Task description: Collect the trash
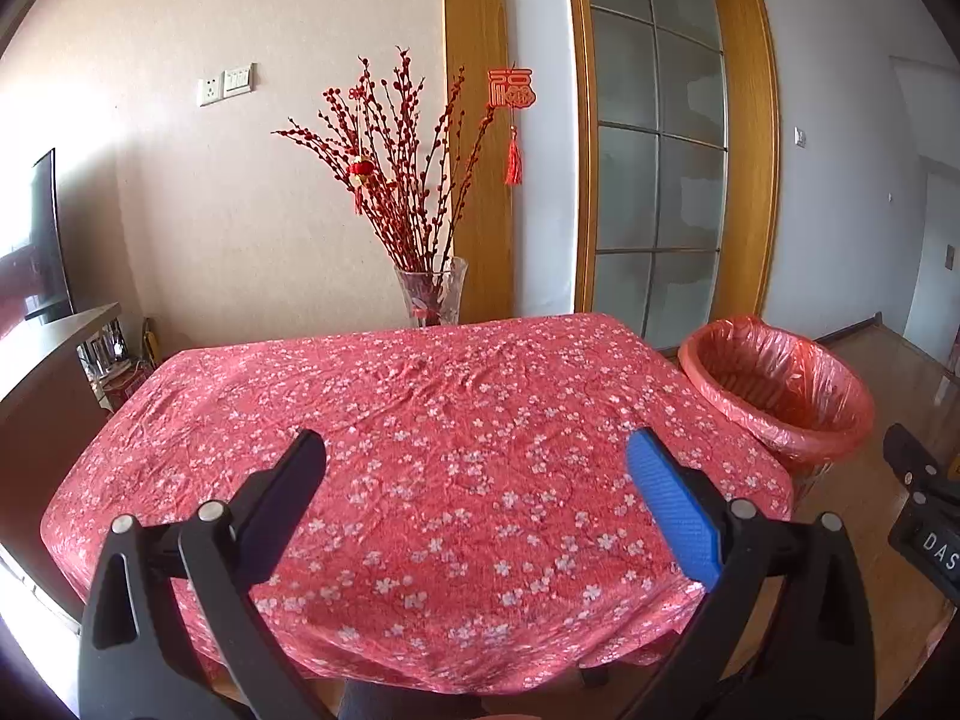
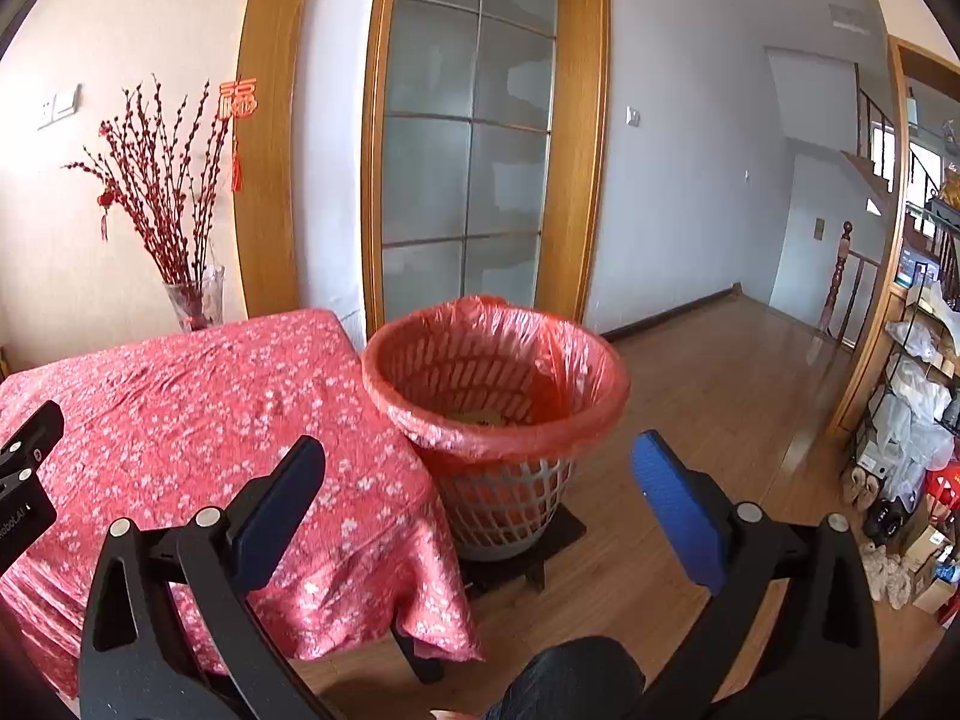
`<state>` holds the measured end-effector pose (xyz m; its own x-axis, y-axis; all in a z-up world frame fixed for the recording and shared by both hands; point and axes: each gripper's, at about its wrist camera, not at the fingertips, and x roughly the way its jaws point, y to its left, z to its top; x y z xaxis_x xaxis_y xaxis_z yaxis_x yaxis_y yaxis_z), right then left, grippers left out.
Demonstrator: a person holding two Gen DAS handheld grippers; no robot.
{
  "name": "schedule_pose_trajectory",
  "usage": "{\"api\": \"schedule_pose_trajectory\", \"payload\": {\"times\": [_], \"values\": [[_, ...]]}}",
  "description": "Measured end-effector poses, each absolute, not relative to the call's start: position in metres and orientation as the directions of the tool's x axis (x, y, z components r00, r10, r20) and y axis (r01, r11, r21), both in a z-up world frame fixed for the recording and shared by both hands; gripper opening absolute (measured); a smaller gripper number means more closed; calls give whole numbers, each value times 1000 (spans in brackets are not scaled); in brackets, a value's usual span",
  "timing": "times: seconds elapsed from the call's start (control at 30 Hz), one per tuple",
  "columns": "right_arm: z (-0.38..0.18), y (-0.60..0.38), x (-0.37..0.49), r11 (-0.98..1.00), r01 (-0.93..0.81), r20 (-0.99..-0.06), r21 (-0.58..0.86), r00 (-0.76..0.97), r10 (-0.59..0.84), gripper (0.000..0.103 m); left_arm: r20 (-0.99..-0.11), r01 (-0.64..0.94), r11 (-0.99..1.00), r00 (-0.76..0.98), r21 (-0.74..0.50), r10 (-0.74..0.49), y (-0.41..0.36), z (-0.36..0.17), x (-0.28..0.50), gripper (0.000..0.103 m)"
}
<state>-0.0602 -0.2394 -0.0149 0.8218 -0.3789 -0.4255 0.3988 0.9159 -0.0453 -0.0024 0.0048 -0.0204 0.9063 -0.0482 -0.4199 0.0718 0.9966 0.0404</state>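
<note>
A grey lattice trash basket lined with a red plastic bag (image 2: 498, 384) stands on the floor at the table's right side; it also shows in the left wrist view (image 1: 780, 390). Something yellowish lies at its bottom. A table under a red flowered cloth (image 1: 420, 450) carries no loose trash that I can see. My left gripper (image 1: 477, 468) is open and empty above the table's near half. My right gripper (image 2: 480, 474) is open and empty, in front of the basket and above the table's right corner (image 2: 384, 480).
A glass vase of red branches (image 1: 429, 294) stands at the table's far edge. A glass door with a wooden frame (image 2: 468, 138) is behind the basket. A wooden floor (image 2: 720, 390) stretches right, with cluttered shelves (image 2: 918, 420) at the far right. A dark cabinet (image 1: 42, 396) stands left.
</note>
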Motion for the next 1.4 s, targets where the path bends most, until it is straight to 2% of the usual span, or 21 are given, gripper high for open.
{"api": "schedule_pose_trajectory", "payload": {"times": [0.4, 1.4], "values": [[-21, -240, -64, 918, 394, -451, -39, 813, -368, 101, -449, 81, 996, 891, 24, -62, 4, -33, -6, 98], [-17, -237, -58, 925, 378, -456, -31, 818, -349, 101, -422, 47, 999, 906, 7, -40, 7, -22, -8, 98]]}}
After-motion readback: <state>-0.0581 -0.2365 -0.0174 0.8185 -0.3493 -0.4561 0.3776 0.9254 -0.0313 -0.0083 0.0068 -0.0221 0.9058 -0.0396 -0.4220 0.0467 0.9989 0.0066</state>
